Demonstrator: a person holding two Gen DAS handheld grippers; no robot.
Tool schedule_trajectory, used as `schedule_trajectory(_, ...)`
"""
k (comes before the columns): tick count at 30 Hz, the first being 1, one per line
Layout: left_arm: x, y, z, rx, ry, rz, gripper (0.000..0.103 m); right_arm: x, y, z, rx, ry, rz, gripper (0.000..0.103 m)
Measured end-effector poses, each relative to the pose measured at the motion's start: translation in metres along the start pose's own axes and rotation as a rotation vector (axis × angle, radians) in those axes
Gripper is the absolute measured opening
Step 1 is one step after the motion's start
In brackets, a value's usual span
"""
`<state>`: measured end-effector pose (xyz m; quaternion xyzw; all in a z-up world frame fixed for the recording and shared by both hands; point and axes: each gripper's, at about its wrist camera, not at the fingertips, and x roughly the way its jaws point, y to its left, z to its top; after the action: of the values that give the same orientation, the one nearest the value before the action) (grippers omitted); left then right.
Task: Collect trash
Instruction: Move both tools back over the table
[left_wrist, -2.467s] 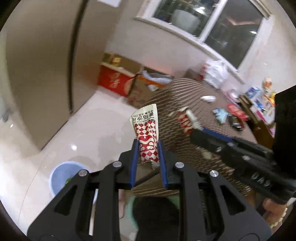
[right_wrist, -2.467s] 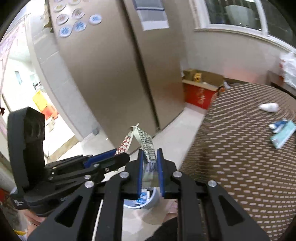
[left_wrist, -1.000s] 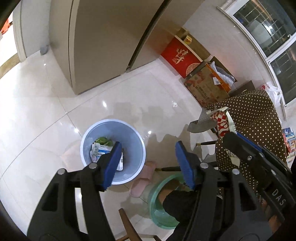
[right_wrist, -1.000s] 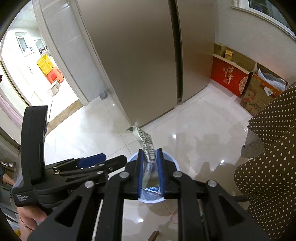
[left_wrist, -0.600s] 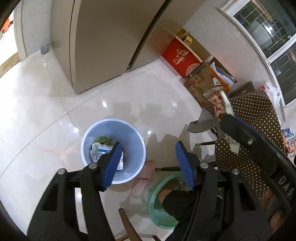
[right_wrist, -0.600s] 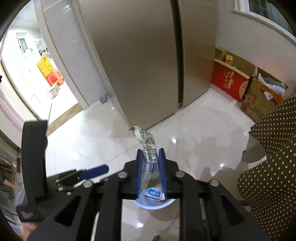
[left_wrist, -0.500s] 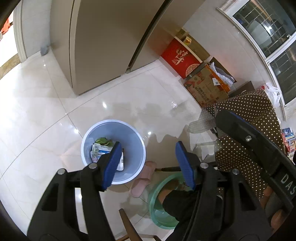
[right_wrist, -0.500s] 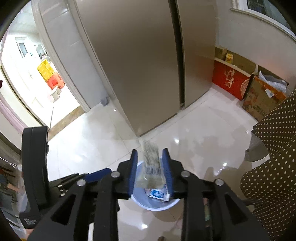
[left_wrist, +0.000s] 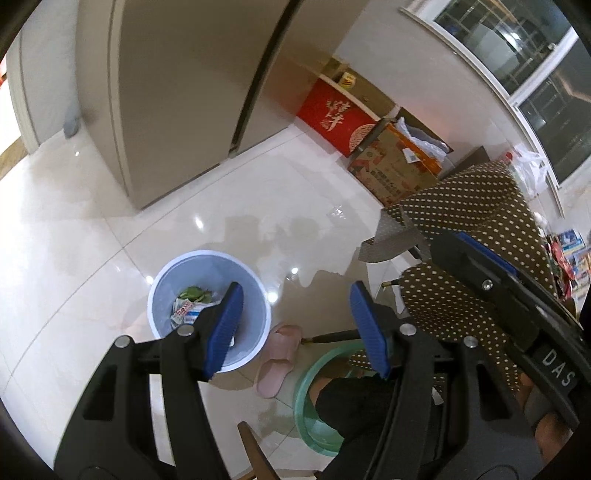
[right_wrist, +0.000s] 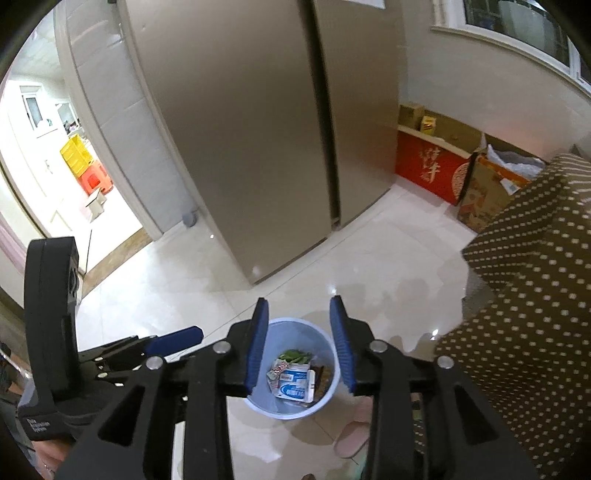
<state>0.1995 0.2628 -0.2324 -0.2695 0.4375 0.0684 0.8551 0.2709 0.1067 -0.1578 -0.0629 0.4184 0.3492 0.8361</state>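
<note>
A pale blue trash bin (left_wrist: 173, 284) stands on the white tiled floor and holds wrappers (left_wrist: 186, 310) and green scraps. It also shows in the right wrist view (right_wrist: 325, 343), with several wrappers (right_wrist: 293, 380) inside. My left gripper (left_wrist: 295, 328) is open and empty, above and to the right of the bin. My right gripper (right_wrist: 299, 343) is open and empty, directly above the bin. The right gripper's body (left_wrist: 498, 288) shows at the right of the left wrist view, and the left gripper's body (right_wrist: 110, 354) shows at the left of the right wrist view.
A table with a brown dotted cloth (left_wrist: 480, 206) stands to the right. A pink slipper (left_wrist: 275, 363) and a green basin (left_wrist: 314, 406) lie beside the bin. A tall fridge (right_wrist: 240, 129), a red box (right_wrist: 428, 170) and a cardboard box (left_wrist: 395, 170) stand behind.
My right gripper opened over the bin and the wrapper it held dropped in. The left gripper has stayed open and still for the last second.
</note>
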Motion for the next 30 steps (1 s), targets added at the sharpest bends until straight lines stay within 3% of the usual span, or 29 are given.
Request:
schedule_trajectory(10,-0.020,-0.081,0.011,0.164,-0.049,-0.030,0.060,-0.075,-0.052,0.000,0.040,-0.122,-0.082,0.040)
schedule_trajectory(20,-0.057,-0.197,0.023,0.356,-0.141,-0.098,0.060,-0.176,-0.119,-0.005,0.104,-0.273,-0.180,0.051)
schedule_trajectory(25,-0.057,-0.260,0.020,0.455,-0.141,-0.139,0.060,-0.219,-0.169,-0.018,0.179,-0.331,-0.254,0.057)
schedule_trajectory(30,-0.032,-0.329,0.001,0.592,-0.099,-0.161,0.060,-0.253,-0.219,-0.043,0.232,-0.337,-0.344,0.059)
